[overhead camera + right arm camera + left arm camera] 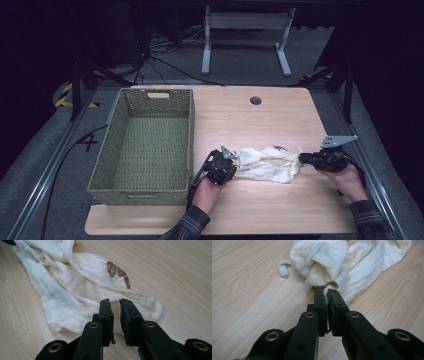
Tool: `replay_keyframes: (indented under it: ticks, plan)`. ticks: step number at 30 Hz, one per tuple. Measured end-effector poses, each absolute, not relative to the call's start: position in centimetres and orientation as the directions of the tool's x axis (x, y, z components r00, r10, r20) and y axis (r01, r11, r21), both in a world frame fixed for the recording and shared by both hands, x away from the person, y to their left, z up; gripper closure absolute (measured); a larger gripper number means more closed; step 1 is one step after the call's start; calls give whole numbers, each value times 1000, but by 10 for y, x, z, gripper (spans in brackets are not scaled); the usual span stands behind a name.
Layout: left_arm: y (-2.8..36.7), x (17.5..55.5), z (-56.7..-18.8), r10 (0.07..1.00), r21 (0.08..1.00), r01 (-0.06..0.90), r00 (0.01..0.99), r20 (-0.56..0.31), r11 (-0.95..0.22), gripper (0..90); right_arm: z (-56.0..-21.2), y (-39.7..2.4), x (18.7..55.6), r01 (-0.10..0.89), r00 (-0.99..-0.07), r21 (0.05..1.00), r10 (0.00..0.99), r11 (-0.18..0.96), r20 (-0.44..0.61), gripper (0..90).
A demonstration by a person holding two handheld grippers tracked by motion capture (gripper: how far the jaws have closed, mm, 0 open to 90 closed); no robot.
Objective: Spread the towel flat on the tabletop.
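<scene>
One green woven basket (142,145) holds nothing; crumpled cloth (267,162) lies beside it

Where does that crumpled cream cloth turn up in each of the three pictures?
High view: cream cloth lies low on the table, right of centre.
Left gripper view: upper middle and right.
Right gripper view: upper left to centre.
Shared landmark: light wooden table.

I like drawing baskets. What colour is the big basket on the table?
The basket is olive green, woven all over. The high view shows it best.
</scene>
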State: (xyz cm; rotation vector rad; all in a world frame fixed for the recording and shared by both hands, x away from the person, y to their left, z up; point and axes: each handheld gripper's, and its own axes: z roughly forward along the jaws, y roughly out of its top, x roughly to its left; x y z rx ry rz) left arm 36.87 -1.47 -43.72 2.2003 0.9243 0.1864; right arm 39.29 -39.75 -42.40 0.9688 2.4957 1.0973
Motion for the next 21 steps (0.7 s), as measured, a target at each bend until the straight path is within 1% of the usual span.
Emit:
replay_keyframes:
  ticks: [6,10,12,14,15,21]
  plan:
    - [-15,369,-438,669,674,564,730,-138,-476,859,-434,-404,378,508,-764,697,639,506,93,713]
    - [-16,369,-439,667,670,565,732,-139,-481,859,-441,-398,383,527,-768,672,630,520,115,697]
    - [-16,369,-439,665,670,564,734,-139,-483,858,-445,-394,385,528,-774,660,623,534,115,750]
    - [-15,368,-438,664,671,564,735,-141,-481,859,-446,-392,384,523,-782,652,614,549,110,831]
    - [-15,367,-437,665,671,567,733,-144,-478,859,-445,-392,383,516,-787,652,609,555,104,850]
    - [-13,352,-427,652,688,563,739,-172,-457,859,-432,-406,368,510,-777,672,623,536,93,864]
